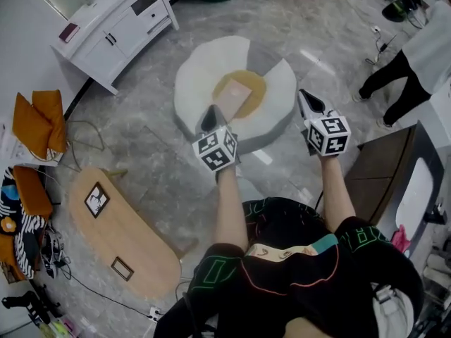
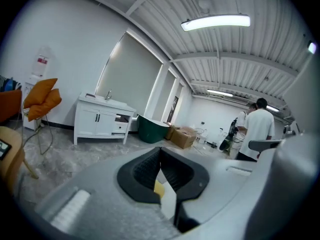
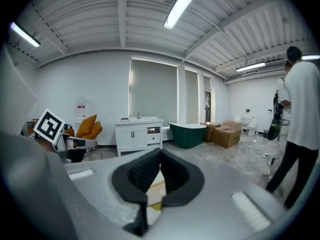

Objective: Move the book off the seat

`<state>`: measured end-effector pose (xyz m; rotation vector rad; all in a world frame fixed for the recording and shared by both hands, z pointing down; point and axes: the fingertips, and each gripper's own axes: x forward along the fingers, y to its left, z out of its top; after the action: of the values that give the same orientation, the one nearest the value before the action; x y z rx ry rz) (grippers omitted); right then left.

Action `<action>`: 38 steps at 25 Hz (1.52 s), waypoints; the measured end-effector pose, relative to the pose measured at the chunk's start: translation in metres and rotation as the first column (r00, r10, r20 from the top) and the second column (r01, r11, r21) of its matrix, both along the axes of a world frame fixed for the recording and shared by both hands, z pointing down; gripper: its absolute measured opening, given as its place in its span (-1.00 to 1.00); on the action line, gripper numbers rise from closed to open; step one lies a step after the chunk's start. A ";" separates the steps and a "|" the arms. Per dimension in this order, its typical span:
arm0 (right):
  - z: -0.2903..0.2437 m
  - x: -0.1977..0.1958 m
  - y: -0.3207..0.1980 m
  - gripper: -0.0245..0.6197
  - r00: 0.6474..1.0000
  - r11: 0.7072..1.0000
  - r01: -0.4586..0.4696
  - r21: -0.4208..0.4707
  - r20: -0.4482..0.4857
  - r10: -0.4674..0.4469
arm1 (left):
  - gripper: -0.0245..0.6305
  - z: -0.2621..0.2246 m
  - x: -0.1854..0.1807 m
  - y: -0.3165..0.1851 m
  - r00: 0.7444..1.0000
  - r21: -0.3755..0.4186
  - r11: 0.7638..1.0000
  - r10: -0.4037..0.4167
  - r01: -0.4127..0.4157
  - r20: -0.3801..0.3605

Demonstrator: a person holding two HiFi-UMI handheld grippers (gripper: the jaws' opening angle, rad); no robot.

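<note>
A thin pinkish book (image 1: 235, 94) lies flat on the yellow centre of a round white seat (image 1: 201, 69) on the floor. My left gripper (image 1: 210, 115) hovers over the seat's near edge, just short of the book, with its jaws shut and nothing between them. Over the seat's right rim, my right gripper (image 1: 304, 97) is shut and empty too. In the left gripper view the left gripper (image 2: 160, 153) has its dark pads pressed together, with a slice of the yellow and white seat below them. The right gripper view shows the right gripper (image 3: 160, 156) the same way.
A white cabinet (image 1: 120, 27) stands at the back left, with orange cushions (image 1: 39, 118) on the left. An oval wooden table (image 1: 120, 231) lies near left. A person (image 1: 416, 62) stands at the right. A dark green tub (image 2: 152, 129) and cardboard boxes (image 2: 182, 136) sit beyond.
</note>
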<state>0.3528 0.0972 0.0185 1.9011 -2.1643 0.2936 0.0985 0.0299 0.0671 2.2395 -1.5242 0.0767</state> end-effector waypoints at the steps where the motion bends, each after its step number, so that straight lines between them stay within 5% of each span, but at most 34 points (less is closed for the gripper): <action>1: 0.006 -0.007 -0.011 -0.91 1.000 1.000 0.015 -0.016 -0.005 -0.015 | -0.89 0.006 -0.007 -0.008 1.000 -0.014 1.000 -0.018 0.018 -0.005; 11: 0.005 -0.092 -0.144 -0.91 0.995 0.995 0.085 -0.042 -0.049 -0.087 | -0.89 0.045 -0.067 -0.115 0.997 -0.122 0.990 -0.067 0.063 -0.027; 22: 0.037 -0.093 -0.173 -0.91 0.994 0.989 0.057 -0.139 -0.082 -0.069 | -0.89 0.079 -0.057 -0.135 0.999 -0.192 0.981 -0.010 0.003 -0.034; 38: 0.061 -0.080 -0.237 -0.91 0.985 0.970 0.113 -0.216 -0.102 -0.138 | -0.89 0.126 -0.045 -0.182 0.991 -0.314 0.948 -0.082 0.046 -0.101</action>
<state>0.2730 -0.1399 0.0799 1.6191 -2.0757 0.3614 0.0533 -0.1524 0.1931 1.9125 -1.4136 0.1568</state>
